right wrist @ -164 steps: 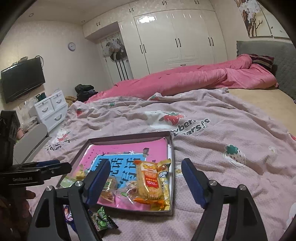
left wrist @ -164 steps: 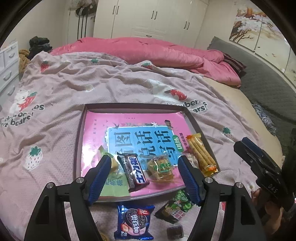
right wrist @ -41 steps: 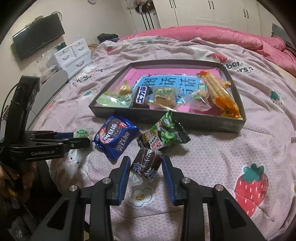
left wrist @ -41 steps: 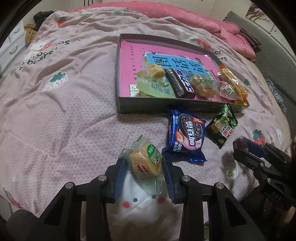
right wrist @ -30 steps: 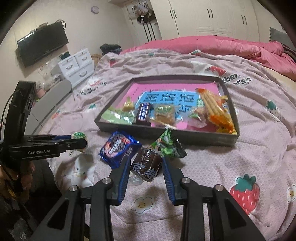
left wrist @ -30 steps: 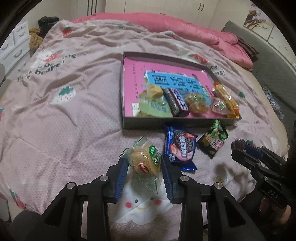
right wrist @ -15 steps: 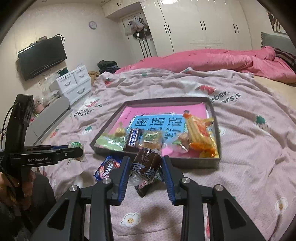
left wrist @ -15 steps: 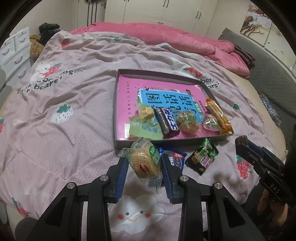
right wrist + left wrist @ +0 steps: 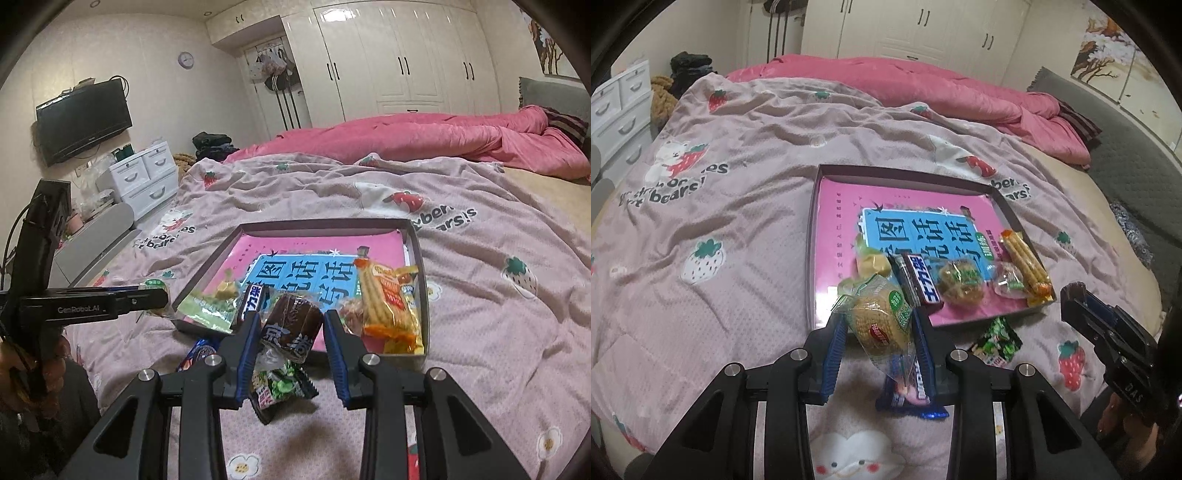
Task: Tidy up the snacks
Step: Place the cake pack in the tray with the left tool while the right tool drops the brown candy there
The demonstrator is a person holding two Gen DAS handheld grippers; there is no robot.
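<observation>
Both grippers, left (image 9: 879, 345) and right (image 9: 290, 341), clamp a cake (image 9: 877, 319) and brownie (image 9: 293, 326) near the tray (image 9: 812, 236); several snacks inside, two packets (image 9: 995, 341) lie outside it.

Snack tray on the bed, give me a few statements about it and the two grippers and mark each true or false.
1. The left gripper holds a clear-wrapped round cake. True.
2. The right gripper is open with nothing in it. False: it is shut on a brown-wrapped snack.
3. The tray has a pink and blue book cover on its floor. True.
4. The blue cookie packet lies inside the tray. False: it lies on the blanket in front of the tray.
5. The green snack packet lies outside the tray. True.
</observation>
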